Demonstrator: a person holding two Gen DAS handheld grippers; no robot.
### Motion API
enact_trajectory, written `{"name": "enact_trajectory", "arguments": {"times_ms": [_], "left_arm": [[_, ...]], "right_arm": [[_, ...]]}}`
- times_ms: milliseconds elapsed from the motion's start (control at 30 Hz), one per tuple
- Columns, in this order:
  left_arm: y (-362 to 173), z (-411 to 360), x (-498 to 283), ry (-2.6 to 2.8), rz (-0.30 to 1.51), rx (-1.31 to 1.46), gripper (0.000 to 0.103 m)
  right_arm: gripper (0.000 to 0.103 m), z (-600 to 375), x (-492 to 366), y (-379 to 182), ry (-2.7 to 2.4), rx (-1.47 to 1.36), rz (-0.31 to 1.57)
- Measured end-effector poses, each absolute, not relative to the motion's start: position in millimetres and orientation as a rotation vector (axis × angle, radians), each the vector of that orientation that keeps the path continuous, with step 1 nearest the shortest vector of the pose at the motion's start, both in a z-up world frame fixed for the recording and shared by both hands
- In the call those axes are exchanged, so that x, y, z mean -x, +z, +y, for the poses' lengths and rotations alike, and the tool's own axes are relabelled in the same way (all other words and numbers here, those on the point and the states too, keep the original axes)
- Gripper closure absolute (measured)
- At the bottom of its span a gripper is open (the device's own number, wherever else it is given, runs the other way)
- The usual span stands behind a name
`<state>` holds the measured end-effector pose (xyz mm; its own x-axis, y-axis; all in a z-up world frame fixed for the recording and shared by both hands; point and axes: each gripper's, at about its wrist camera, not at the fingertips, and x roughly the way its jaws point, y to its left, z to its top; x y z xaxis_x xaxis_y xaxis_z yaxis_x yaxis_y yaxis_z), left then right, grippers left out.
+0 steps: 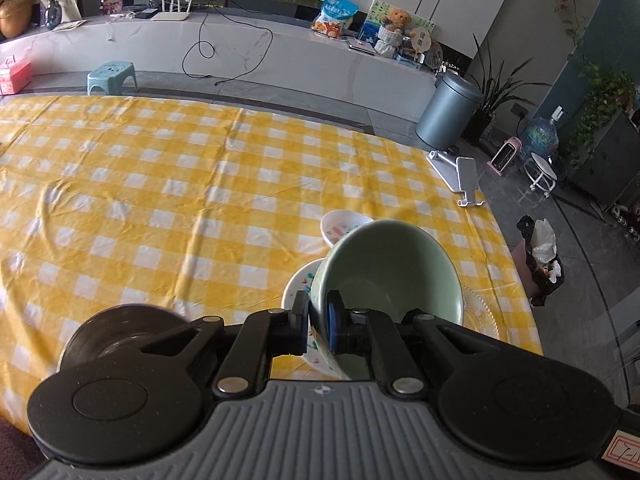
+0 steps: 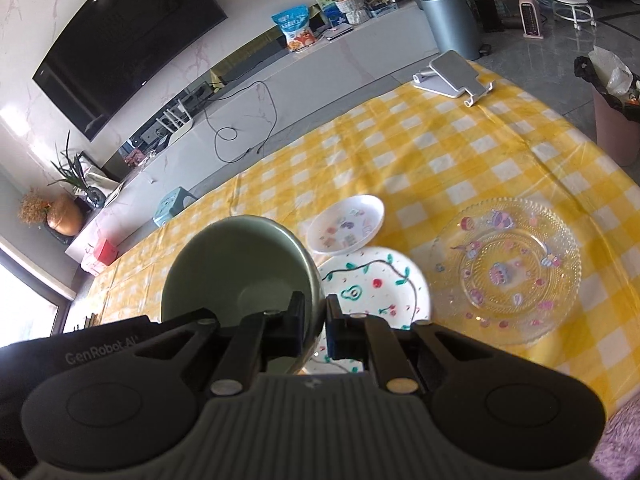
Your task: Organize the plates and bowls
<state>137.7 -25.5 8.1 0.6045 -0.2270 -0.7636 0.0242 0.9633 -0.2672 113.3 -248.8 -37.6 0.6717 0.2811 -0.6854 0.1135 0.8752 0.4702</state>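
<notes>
1. The left gripper was clenched on the rim of a green bowl, holding it tilted above the yellow checked tablecloth.
2. The right gripper pinched the same bowl's opposite rim.
3. Under and beside it lay a white painted plate, with a small white dish just behind.
4. Farthest right sat a clear glass plate, apart from the others.
</notes>
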Motion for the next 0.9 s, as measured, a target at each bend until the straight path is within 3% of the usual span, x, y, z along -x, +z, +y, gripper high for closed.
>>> {"name": "enact_trajectory", "arguments": {"times_ms": [467,900], "left_arm": [[5,73,-86,-0.057,0.968,0.290,0.093],[-19,97,-77,-0.069,1.036,0.312,0.092]], "right_arm": [[0.095,-149,-80,-29,0.262,-0.376,0.915],[0.095,-126,-78,-50,0.262,-0.353,1.005]]}}
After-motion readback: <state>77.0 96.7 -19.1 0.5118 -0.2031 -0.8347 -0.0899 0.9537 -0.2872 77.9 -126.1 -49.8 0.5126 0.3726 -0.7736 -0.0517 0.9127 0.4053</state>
